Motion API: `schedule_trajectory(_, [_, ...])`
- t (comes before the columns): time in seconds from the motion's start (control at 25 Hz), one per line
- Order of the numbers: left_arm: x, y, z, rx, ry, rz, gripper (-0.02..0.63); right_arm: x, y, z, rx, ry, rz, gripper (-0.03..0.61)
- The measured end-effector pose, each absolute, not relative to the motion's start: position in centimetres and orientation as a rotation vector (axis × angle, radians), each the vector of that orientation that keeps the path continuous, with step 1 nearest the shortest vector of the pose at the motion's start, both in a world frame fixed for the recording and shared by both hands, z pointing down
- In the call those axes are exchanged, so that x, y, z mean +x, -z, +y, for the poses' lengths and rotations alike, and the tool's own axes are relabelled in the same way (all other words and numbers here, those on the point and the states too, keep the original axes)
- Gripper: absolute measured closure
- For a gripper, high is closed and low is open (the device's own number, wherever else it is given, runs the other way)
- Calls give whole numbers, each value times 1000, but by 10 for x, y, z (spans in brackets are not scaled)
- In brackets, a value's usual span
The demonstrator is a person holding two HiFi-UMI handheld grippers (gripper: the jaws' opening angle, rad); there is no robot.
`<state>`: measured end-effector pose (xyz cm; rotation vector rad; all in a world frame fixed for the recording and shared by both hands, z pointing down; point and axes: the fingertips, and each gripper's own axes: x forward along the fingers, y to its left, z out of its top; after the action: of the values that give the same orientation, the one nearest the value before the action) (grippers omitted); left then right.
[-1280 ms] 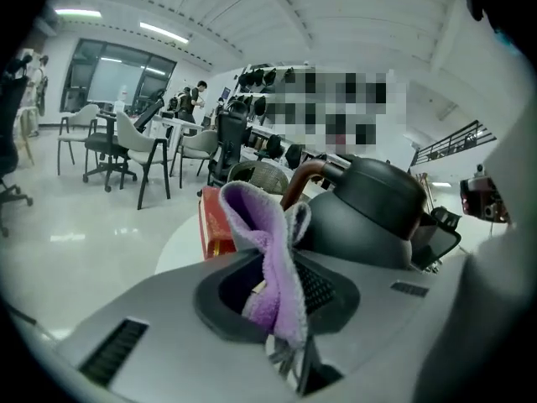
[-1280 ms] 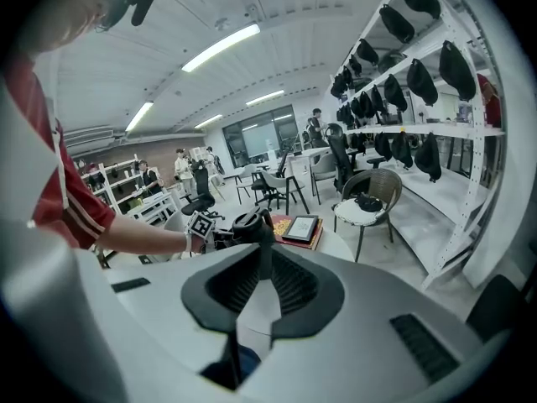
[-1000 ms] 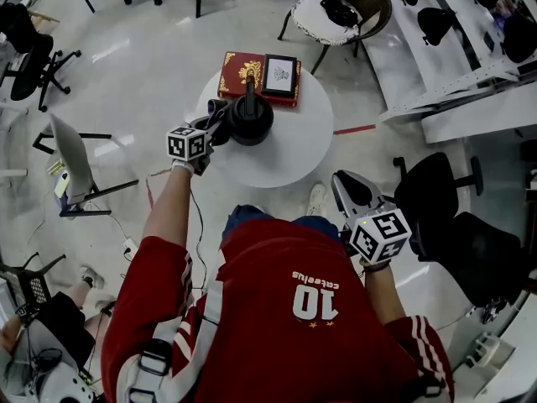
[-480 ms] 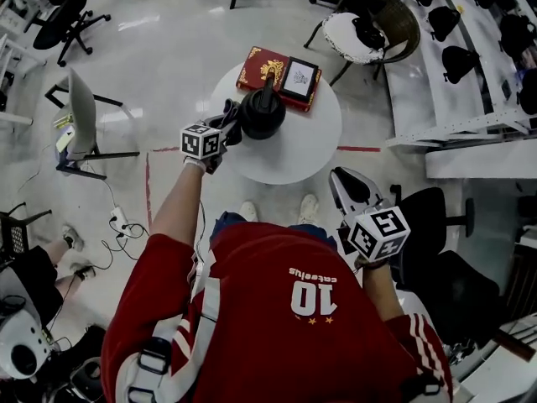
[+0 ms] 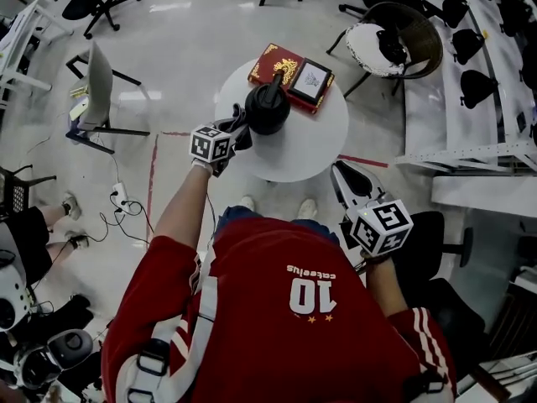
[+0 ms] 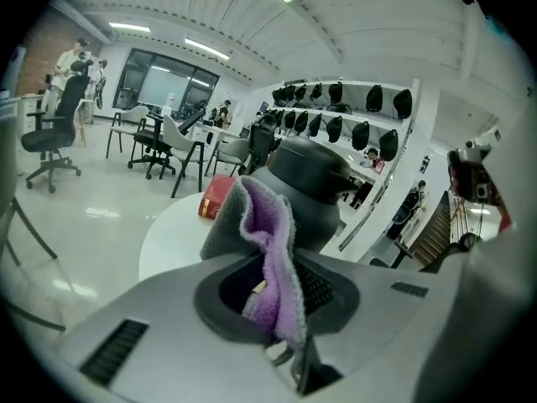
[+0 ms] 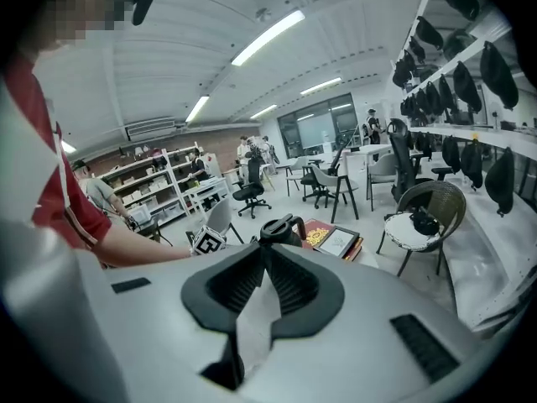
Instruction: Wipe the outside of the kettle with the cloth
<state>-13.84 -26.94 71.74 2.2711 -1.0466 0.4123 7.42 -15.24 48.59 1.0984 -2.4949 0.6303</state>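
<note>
See black kettle [image 5: 268, 107] upright on round white worktop [image 5: 306, 151], a little left of its middle, handle arching over the lid. Find red book [image 5: 275, 60] lying flat at the worktop's far edge, just behind the kettle, with a black-framed picture [image 5: 310, 78] flat on its right half.

Note left tongs [image 5: 237, 135] reaching in over the worktop's left rim, tips at the kettle's left side. Read them in the left gripper view as clamped on cloth [image 6: 270, 259]: grey outside, purple inside, folded, pinched between the pads and sticking up past the tips, right in front of the kettle's dark body. Cannot tell whether cloth presses the kettle wall or stops just short.

Find right tongs [image 5: 350, 181] held low at the person's right side, off the worktop's near-right rim, well apart from the kettle. Read them in the right gripper view as closed, pads meeting at the tips, nothing between. Spot the kettle beyond them there, with the marker cube of the left tongs to its left.

Note wicker chair [image 5: 394, 32] with white cushion on the floor beyond the worktop, to the right.
</note>
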Motion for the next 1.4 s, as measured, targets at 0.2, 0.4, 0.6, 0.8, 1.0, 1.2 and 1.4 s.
schedule_trajectory(0.2, [-124, -723, -253, 2259, -461, -1060, 557, 89, -486, -155, 1045, -625, -2519, 526])
schedule_trajectory(0.4, [-108, -726, -240, 2239, -474, -1071, 557, 103, -488, -156, 1008, -631, -2532, 526])
schedule_trajectory(0.6, [-81, -729, -231, 2250, -523, -1056, 557, 121, -490, -158, 975, -639, -2547, 526])
schedule_trajectory(0.8, [-56, -736, -227, 2252, -570, -1056, 557, 147, -495, -158, 962, -640, -2550, 526])
schedule_trajectory(1.0, [-31, -738, -229, 2258, -578, -1069, 557, 170, -499, -159, 956, -638, -2553, 526])
schedule_trajectory(1.2, [-6, -737, -239, 2267, -574, -1091, 557, 194, -501, -161, 964, -644, -2555, 526])
schedule_trajectory(1.4, [13, -734, -253, 2277, -572, -1120, 557, 217, -506, -163, 982, -656, -2545, 527])
